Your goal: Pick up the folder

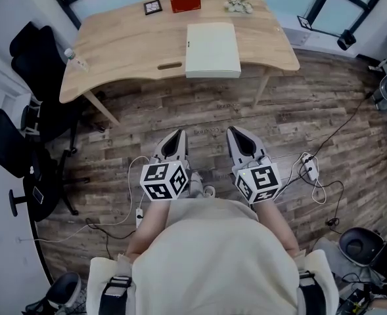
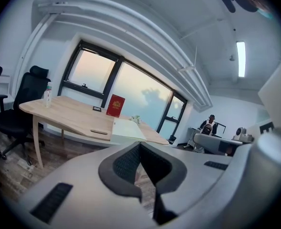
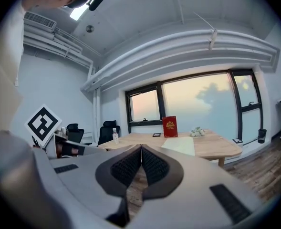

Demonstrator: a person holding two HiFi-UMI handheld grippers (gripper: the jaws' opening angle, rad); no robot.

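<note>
- Head view: across the wooden floor (image 1: 180, 110), the pale folder (image 1: 212, 49) lies flat at the near edge of the far worktop (image 1: 127, 44). Your left claw (image 1: 175, 140) and right claw (image 1: 240, 138) hang well short of it.
- Left gripper view: jaws pressed together, empty.
- Right gripper view: likewise closed on nothing.
- You're at the approach, I judge. Next, step in and spread a claw for the folder's near edge.

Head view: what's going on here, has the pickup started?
Not yet. A person, back from the wooden table, holds a gripper in each hand. The left gripper and right gripper are both shut and empty, held over the floor and pointing toward the table. The pale folder lies flat at the table's near edge, untouched.
</note>
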